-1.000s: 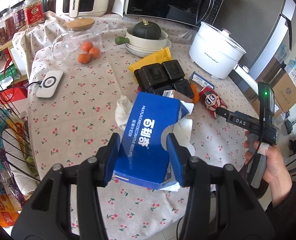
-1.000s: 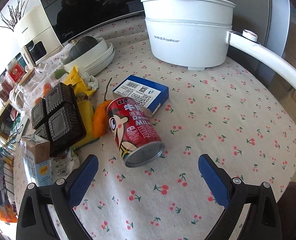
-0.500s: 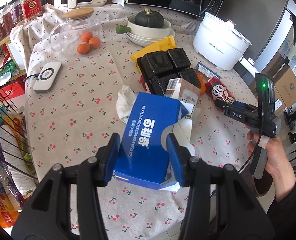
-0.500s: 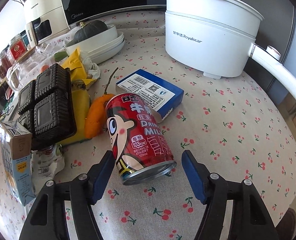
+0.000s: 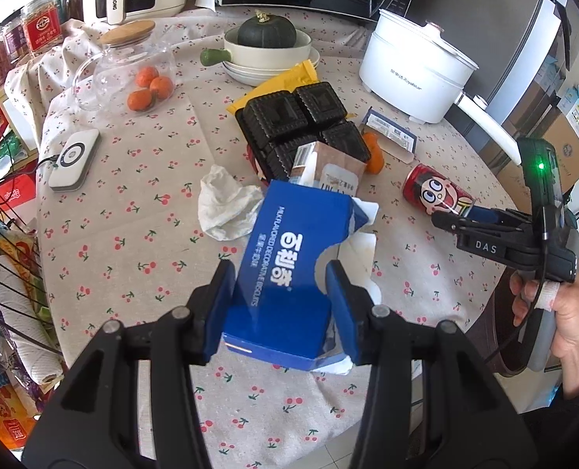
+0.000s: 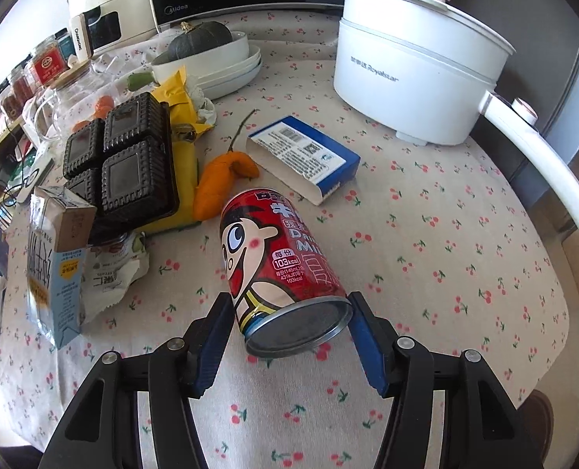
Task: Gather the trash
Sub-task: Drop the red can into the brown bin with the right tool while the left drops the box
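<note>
The left hand-held gripper [image 5: 281, 312] is clamped on a torn blue biscuit box [image 5: 293, 273] reading "MILK FLAVORED DECORATIVE BISCUITS", held over the surface's [image 6: 445, 273] near edge. The right hand-held gripper [image 6: 289, 336] is closing around a red can [image 6: 277, 265] marked "DRINK MILK" and "103kcal", which lies on its side near the near edge, pads at its flanks (contact not certain). By my reading collection is barely begun: a crumpled tissue [image 5: 227, 211], milk carton [image 6: 55, 258], black tray [image 6: 121, 168] and barcoded blue box [image 6: 305, 160] remain mid-surface. The far-edge pot [image 6: 418, 74] reads "Royalstar".
</note>
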`<state>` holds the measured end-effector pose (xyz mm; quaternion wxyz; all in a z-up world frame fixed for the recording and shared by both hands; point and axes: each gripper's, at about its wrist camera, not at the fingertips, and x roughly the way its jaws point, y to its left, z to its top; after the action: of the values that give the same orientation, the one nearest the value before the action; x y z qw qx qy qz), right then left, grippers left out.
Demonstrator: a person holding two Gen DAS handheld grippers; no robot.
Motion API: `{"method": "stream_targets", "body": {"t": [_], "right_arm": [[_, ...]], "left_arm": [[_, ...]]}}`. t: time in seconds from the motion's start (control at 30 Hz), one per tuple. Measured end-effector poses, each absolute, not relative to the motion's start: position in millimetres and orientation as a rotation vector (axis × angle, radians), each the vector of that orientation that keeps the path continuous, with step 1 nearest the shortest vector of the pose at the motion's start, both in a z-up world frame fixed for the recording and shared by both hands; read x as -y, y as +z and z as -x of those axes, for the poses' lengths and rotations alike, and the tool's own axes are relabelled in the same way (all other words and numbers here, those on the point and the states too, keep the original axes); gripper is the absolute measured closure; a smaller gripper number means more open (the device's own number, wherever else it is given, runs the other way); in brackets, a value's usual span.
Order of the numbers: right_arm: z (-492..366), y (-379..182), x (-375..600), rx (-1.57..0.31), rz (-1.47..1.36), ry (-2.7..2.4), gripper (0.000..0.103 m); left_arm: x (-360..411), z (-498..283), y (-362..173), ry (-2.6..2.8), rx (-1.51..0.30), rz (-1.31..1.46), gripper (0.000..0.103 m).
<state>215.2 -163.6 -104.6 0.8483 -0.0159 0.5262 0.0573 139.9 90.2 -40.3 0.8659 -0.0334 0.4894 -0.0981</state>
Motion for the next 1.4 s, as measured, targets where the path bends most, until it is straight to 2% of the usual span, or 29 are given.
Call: {"method": "stream_targets", "body": {"t": [0.17, 0.67, 1.1, 1.4], "right_arm": [[-196, -96, 181, -1.147, -0.05, 0.131, 0.044], [-136, -65, 245, -1.094, -0.042, 0.071, 0.048], [-100, -58, 310, -1.081, -0.101, -0.005, 0.048], [-54, -55, 379, -1.071, -0.137, -0.11, 0.048]], "left_arm": [[-77, -136, -41, -0.226, -1.025, 0.047, 0.053], [-8, -128, -50, -0.338, -1.046, -0.067, 0.053], [86, -118, -60, -0.465, -1.047, -0.159, 0.053], [183, -94, -68, -0.643, -1.044, -0.216, 0.053]]}}
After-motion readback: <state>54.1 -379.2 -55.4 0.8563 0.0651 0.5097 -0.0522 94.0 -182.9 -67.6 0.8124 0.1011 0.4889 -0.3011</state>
